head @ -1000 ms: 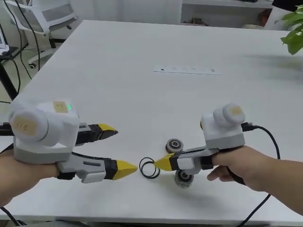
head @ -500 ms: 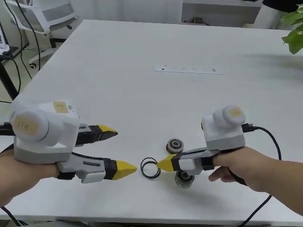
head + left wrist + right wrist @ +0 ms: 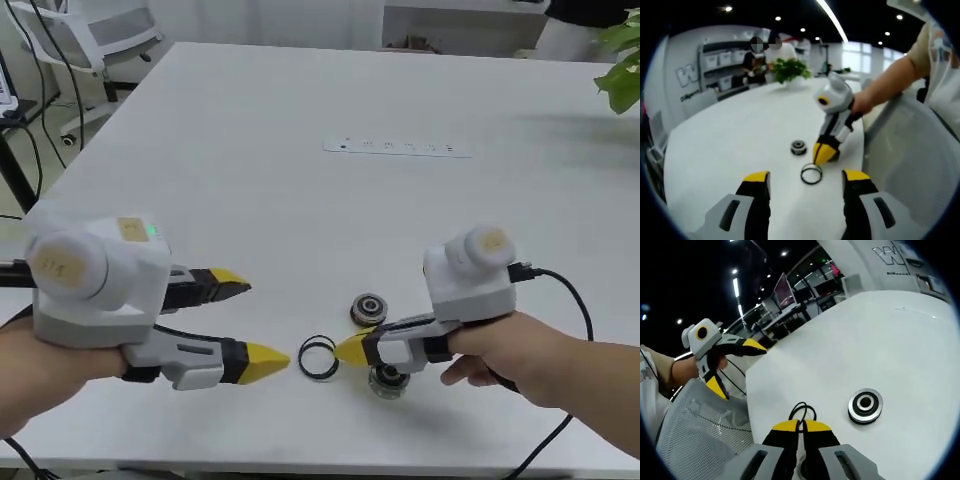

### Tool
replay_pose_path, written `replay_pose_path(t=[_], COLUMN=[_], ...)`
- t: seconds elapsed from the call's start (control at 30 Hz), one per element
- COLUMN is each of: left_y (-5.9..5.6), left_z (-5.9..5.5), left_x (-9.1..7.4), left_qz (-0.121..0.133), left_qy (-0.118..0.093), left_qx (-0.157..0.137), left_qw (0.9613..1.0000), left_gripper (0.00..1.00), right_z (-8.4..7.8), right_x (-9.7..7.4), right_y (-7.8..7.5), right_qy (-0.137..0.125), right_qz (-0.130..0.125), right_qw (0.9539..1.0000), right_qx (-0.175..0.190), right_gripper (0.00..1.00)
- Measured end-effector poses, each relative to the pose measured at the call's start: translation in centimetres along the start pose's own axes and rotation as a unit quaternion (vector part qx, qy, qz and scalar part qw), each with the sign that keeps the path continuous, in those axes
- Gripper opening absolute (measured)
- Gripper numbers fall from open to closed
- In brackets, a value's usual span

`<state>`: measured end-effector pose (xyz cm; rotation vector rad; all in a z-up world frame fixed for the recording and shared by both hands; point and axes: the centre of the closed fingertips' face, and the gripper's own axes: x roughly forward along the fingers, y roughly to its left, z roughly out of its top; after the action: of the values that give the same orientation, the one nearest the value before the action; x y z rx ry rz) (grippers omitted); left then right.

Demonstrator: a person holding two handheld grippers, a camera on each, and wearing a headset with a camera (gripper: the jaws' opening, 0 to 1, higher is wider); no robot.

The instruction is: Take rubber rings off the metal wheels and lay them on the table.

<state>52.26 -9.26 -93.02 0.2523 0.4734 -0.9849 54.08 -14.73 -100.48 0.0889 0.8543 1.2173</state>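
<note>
- Head view puts your right gripper (image 3: 352, 348) low over the bench (image 3: 300, 120), close to its near edge and about midway along it. Its claw is pressed together, with nothing visible between the tips.
- Your left gripper (image 3: 248, 320) hangs to the left, also by the near edge. Its claw is wide apart, empty, and pointing toward the work.
- Two rubber rings (image 3: 317, 357) lie flat and overlapping on the bench, just off the right gripper's tips and between your two grippers.
- One metal wheel (image 3: 368, 309) lies flat just behind the rings, on the far-edge side. A second wheel (image 3: 385, 380) sits beneath the right gripper, partly hidden by it.
- The rings are thin black hoops. I judge them soft enough to flex or skid if a tip nudges them.
- Right gripper view shows the metal wheel with a bright face and a dark outer band. I cannot tell whether that band is a ring yet to come off.
- If it is, pin the wheel with one claw so it cannot slide. Catch the band's edge with the other and peel it across the rim rather than tugging straight up.
- Keep both claws clear of the laid rings, and set any new one down beside them.
</note>
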Motion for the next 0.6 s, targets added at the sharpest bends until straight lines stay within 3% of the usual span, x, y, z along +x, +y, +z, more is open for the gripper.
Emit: replay_pose_path(t=[0.27,0.6], left_y=[-0.09,-0.28], left_z=[-0.25,-0.47], left_x=[0.08,0.12], left_qz=[-0.002,-0.007], left_qy=[0.004,0.009], left_qx=[-0.002,-0.003], left_qw=[1.0000,0.9999], left_gripper=[0.58,0.57], right_z=[-0.30,-0.63], right_x=[0.07,0.42], right_y=[-0.34,0.16], right_qy=[0.008,0.026], right_qz=[-0.009,-0.014], right_qw=[0.9998,0.9983], right_qx=[-0.015,-0.051], right_gripper=[0.03,0.13])
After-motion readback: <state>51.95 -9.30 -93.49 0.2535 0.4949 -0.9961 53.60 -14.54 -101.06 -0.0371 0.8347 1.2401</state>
